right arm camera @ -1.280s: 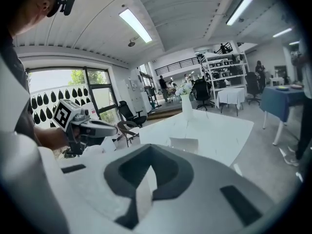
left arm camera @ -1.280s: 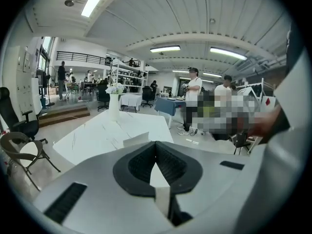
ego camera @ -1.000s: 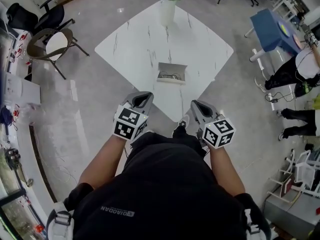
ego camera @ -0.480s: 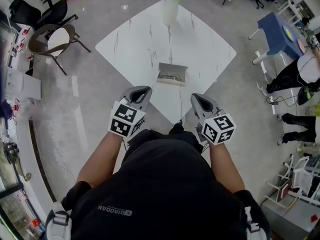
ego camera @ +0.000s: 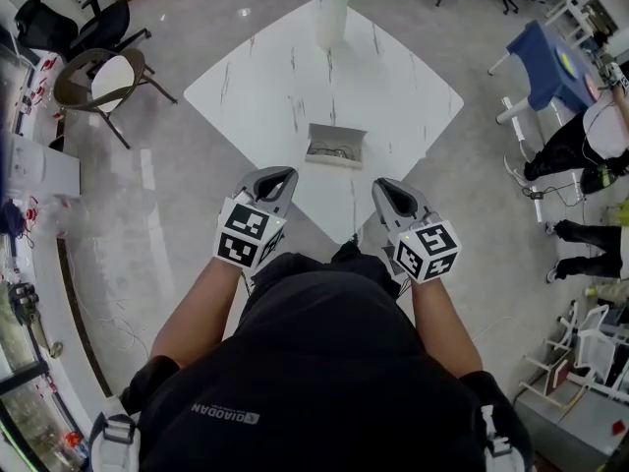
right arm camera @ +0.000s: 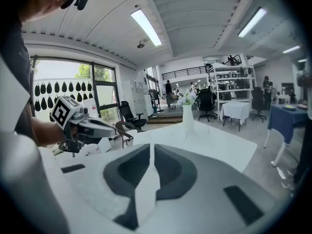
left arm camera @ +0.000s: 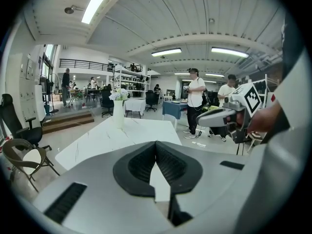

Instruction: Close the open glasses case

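Observation:
The open glasses case [ego camera: 336, 146] lies on the white marble table [ego camera: 265, 87], lid raised, glasses inside. It does not show in either gripper view. My left gripper [ego camera: 278, 177] and right gripper [ego camera: 389, 189] are held close to the body, over the floor beside the table's near corner, well short of the case. Both are shut on nothing: in the left gripper view the jaws of the left gripper [left arm camera: 156, 144] meet at the tips, and so do those of the right gripper [right arm camera: 152, 146]. Each gripper shows in the other's view: the right gripper [left arm camera: 222, 116], the left gripper [right arm camera: 83, 123].
A white vase with flowers [ego camera: 329, 13] stands at the table's far corner. A brown chair [ego camera: 98, 82] is on the floor to the left, a blue table [ego camera: 541, 57] and people [ego camera: 590, 136] to the right. Two people [left arm camera: 196, 99] stand beyond the table.
Almost nothing. Both grippers stay shut near the body; the left one has drifted slightly left. The case has not moved.

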